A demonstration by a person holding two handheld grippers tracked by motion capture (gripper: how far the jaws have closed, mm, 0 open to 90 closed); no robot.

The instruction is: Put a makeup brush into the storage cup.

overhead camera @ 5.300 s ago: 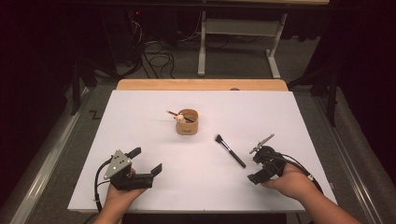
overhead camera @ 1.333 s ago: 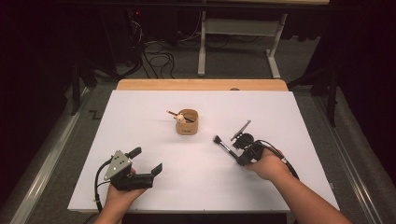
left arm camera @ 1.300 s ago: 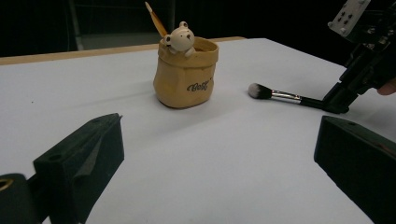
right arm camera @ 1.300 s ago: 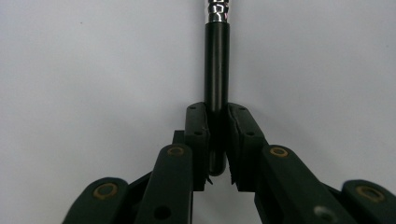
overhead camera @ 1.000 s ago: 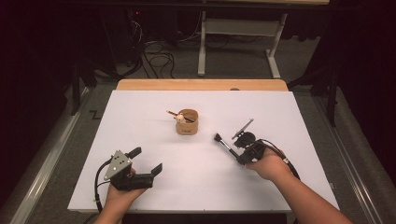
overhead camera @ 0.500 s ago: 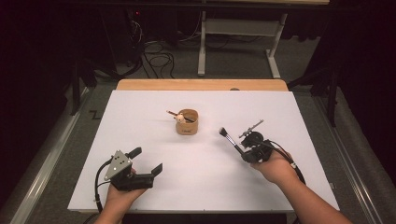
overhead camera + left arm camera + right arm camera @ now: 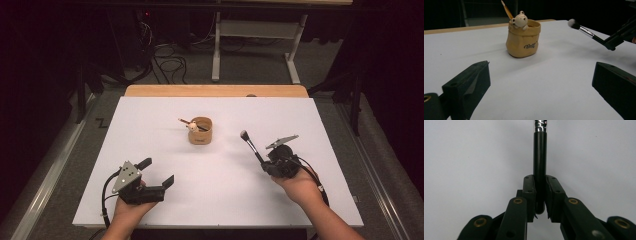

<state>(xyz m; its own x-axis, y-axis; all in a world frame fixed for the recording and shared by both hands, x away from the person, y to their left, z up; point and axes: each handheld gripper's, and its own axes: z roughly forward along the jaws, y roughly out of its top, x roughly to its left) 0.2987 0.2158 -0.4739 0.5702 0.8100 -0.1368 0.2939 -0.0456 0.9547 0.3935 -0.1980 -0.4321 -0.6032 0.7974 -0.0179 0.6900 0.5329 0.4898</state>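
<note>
Lower left of the high view, the left gripper (image 7: pixel 159 173) rests idle on the white table (image 7: pixel 150 115), jaws spread and empty. At centre stands the tan bear-faced pouch holder (image 7: pixel 200 131), a pencil (image 7: pixel 184 121) already in it. Right of centre, the right gripper (image 7: pixel 267 165) clamps the handle end of a makeup brush (image 7: pixel 250 145), bristles raised toward upper left. Judged best: lift the tip above the rim, then lower it upright. Open tabletop lies between; the right edge sits near.
</note>
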